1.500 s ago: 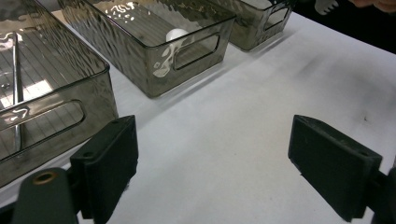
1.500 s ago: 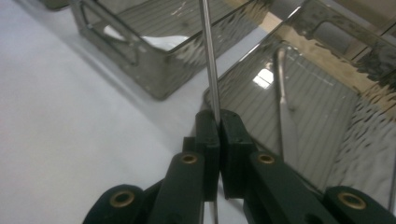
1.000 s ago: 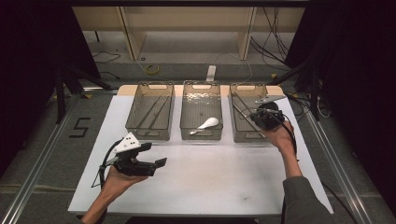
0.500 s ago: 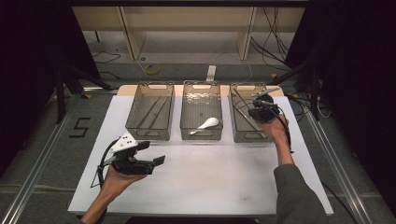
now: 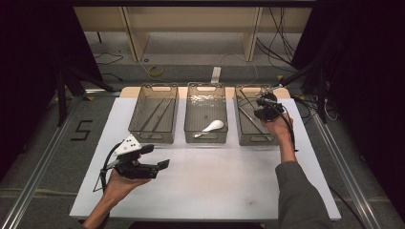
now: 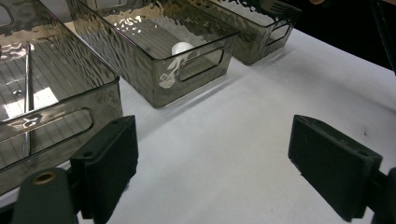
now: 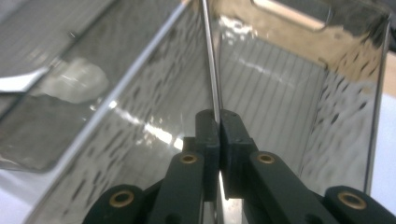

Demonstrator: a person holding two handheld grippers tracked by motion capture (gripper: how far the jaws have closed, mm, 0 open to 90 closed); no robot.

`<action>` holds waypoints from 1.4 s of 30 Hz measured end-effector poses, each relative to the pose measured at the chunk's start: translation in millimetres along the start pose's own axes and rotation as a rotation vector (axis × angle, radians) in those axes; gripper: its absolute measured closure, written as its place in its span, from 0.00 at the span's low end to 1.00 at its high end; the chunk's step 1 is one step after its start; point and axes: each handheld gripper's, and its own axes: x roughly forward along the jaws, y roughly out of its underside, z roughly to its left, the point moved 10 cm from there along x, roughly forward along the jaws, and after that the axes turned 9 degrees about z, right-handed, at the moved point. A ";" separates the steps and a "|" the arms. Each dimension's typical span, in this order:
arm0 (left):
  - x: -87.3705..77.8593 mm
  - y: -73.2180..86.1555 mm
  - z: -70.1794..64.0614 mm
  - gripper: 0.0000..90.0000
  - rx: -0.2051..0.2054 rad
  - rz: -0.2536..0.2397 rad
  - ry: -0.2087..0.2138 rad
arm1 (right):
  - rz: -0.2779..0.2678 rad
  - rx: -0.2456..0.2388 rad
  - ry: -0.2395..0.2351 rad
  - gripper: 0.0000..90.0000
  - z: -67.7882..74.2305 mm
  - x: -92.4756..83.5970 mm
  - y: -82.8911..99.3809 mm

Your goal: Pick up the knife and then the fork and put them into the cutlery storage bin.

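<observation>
The right gripper (image 7: pixel 218 122) pinches a thin metal rod (image 7: pixel 211 60) over the right bin (image 5: pixel 245 125), close along its left wall — little room sideways. The left gripper (image 5: pixel 152 157) hangs with jaws spread wide above bare white table (image 5: pixel 215 176), just short of the left bin (image 5: pixel 154 114).

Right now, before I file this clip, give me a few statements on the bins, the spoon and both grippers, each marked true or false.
1. The right gripper is shut on a thin metal rod. True.
2. The left gripper grips the spoon. False: its jaws stand open over the white tabletop with nothing between them.
3. The spoon lies in the middle bin. True.
4. The right gripper is over the left bin. False: it is at the right bin.
5. Three bins stand side by side. True.
</observation>
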 end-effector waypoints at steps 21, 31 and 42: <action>0.2 1.1 2.1 0.17 -0.003 0.005 -0.004 | -0.016 0.120 -0.049 0.71 0.2 3.6 -2.2; 2.3 3.2 3.3 0.17 -0.009 0.020 -0.002 | -0.109 0.124 -0.160 0.47 17.3 -16.9 -3.8; 1.1 1.1 2.9 0.17 -0.017 -0.002 0.003 | -0.236 0.053 -0.277 0.40 65.6 -54.4 -1.0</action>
